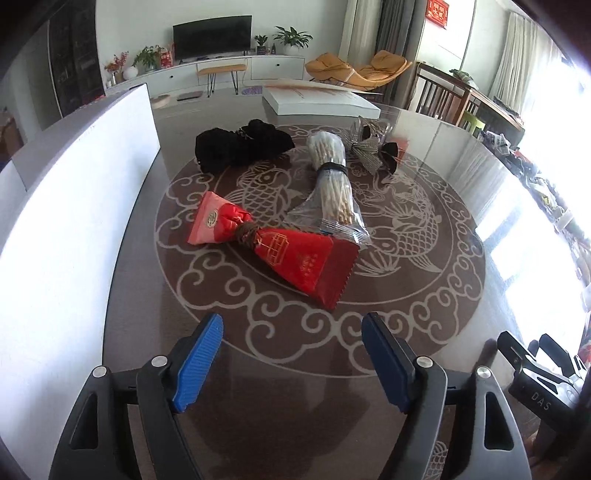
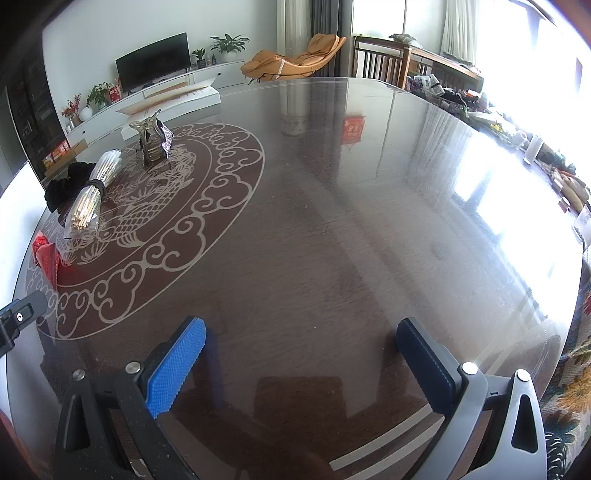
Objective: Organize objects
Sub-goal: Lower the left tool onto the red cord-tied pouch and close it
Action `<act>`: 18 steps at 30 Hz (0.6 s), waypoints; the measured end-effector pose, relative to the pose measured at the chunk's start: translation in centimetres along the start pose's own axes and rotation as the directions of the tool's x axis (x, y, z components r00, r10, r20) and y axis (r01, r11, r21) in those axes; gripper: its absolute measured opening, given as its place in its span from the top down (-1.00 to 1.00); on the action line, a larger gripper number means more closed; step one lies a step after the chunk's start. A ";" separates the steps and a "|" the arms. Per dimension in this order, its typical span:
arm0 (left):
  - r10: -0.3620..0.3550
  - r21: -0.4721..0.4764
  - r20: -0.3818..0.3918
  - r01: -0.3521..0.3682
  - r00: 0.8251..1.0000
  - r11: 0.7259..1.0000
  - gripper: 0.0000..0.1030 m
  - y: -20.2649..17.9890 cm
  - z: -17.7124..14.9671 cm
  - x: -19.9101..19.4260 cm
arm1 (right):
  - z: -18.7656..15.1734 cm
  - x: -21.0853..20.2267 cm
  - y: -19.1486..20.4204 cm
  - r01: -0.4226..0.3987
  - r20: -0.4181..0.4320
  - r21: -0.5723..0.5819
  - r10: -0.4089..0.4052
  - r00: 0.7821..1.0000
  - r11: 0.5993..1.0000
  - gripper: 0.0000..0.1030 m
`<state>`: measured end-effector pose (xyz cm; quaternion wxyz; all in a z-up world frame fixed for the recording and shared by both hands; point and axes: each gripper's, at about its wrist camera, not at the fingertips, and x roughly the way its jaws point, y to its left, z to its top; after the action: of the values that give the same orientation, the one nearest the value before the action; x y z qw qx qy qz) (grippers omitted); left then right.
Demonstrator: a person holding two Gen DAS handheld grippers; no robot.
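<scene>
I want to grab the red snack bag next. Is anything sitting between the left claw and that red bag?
No, nothing visible blocks it. The left claw is open above bare table, and the red bag lies just ahead of it. The clear bag of sticks lies farther back, beside it.

A glossy dark worktop [image 2: 332,221] with a pale fish-and-cloud pattern filled the near view. Against the far white wall [image 1: 129,29] stood a long white cabinet [image 1: 229,70] bearing a black television [image 1: 212,35] and potted plants [image 1: 291,37]. An orange lounge chair [image 1: 362,68] sat beside grey curtains [image 1: 391,26]. Strong daylight poured through the windows [image 2: 535,55] at right, glaring off the worktop.
</scene>
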<state>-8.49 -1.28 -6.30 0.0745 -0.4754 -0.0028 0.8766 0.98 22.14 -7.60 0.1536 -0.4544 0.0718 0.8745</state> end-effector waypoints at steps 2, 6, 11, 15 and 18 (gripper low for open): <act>0.013 0.022 -0.041 -0.012 0.999 1.000 -0.60 -0.3 0.2 1.1 | 0.0 0.0 0.0 0.000 0.000 0.000 0.000 1.000 1.000 -1.00; -0.014 -0.055 0.039 0.016 0.999 0.998 -0.60 0.0 1.0 -0.2 | 0.0 0.0 0.0 0.000 0.000 0.000 0.000 1.000 1.000 -1.00; 0.082 -0.120 0.059 -0.074 0.995 0.990 -0.60 0.2 4.5 0.8 | 0.0 0.0 0.0 -0.001 0.000 0.000 0.001 1.000 1.000 -1.00; 0.156 -0.164 -0.034 -0.160 0.987 0.973 -0.60 1.5 5.3 4.0 | 0.0 0.0 0.0 -0.001 0.000 0.000 0.001 1.000 1.000 -1.00; 0.164 -0.185 -0.060 -0.172 0.985 0.968 -0.60 2.3 4.5 4.6 | 0.0 0.0 0.0 -0.001 0.001 0.000 0.001 1.000 1.000 -1.00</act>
<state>-14.98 -2.65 -7.82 -0.0455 -0.4983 -0.0443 0.8647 0.97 22.09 -7.60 0.1533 -0.4541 0.0720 0.8747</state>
